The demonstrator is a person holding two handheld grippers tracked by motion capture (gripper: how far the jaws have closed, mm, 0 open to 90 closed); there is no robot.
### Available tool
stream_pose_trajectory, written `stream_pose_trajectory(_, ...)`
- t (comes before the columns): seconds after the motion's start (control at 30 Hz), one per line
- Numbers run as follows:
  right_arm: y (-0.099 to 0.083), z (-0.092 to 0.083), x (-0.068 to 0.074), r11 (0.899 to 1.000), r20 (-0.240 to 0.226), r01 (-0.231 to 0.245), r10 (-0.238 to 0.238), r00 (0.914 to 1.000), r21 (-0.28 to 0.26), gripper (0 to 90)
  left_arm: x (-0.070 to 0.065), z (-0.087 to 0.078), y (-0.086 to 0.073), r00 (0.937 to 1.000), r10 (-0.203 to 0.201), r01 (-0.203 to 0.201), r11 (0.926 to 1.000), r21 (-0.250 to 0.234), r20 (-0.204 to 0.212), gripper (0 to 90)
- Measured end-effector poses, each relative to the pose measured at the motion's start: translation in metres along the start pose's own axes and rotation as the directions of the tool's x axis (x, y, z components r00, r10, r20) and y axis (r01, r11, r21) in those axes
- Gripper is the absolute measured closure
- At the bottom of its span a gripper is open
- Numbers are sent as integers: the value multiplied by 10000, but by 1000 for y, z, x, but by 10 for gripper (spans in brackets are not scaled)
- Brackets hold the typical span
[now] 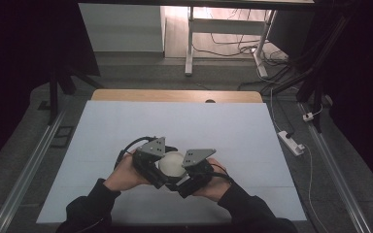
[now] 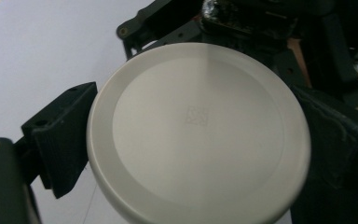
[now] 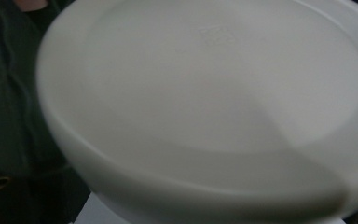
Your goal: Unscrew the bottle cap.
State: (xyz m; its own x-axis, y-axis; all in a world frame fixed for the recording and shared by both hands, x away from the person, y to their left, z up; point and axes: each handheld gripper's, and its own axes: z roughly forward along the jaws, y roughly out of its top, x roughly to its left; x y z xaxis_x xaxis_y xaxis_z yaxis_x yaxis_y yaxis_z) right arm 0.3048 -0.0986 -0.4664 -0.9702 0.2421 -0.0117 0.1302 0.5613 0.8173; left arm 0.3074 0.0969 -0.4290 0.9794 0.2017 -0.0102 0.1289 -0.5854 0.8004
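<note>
A white round container (image 1: 171, 163) is held just above the pale table sheet (image 1: 126, 126), near the front edge, between my two grippers. My left gripper (image 1: 158, 168) comes in from the left. In the left gripper view its black jaws press on opposite sides of the container's flat lid (image 2: 196, 135), which carries a small square embossed mark. My right gripper (image 1: 183, 175) meets the container from the right. The right gripper view is close and blurred on the lid (image 3: 214, 93), and the container hides that gripper's jaws.
A person's hand (image 1: 126, 174) and dark sleeves enter from the bottom. The wooden table edge (image 1: 175, 95) runs along the back. Beyond it stand white desk legs (image 1: 189, 48) and floor cables. A power strip (image 1: 291, 142) lies on the floor at the right.
</note>
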Motion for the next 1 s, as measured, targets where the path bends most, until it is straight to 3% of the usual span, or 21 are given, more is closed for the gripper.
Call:
stream_pose_trajectory(0.17,-1,0,-3,9999,358,-128,125,9993,87,70,-2,5,4,9952,-559,575,9982,177,-798,74)
stream_pose_trajectory(0.33,-3,2,-6,9986,946,-513,497,9943,140,70,-5,11,8,9782,-1270,1317,9911,181,-1643,76)
stream_pose_trajectory(0.43,-3,3,-7,9982,1079,-582,561,9926,160,70,-5,14,8,9691,-1542,1602,9870,155,-1924,76)
stream_pose_trajectory(0.5,-4,3,-8,9977,1120,-649,625,9917,179,70,-5,15,8,9661,-1638,1696,9854,124,-1995,77)
stream_pose_trajectory(0.9,-6,4,-10,9976,1156,-651,621,9913,225,70,-6,10,10,9652,-1649,1663,9860,-99,-2029,77)
stream_pose_trajectory(1.0,-6,4,-10,9976,1166,-643,609,9913,256,70,-6,7,11,9623,-1752,1738,9845,-252,-2080,77)
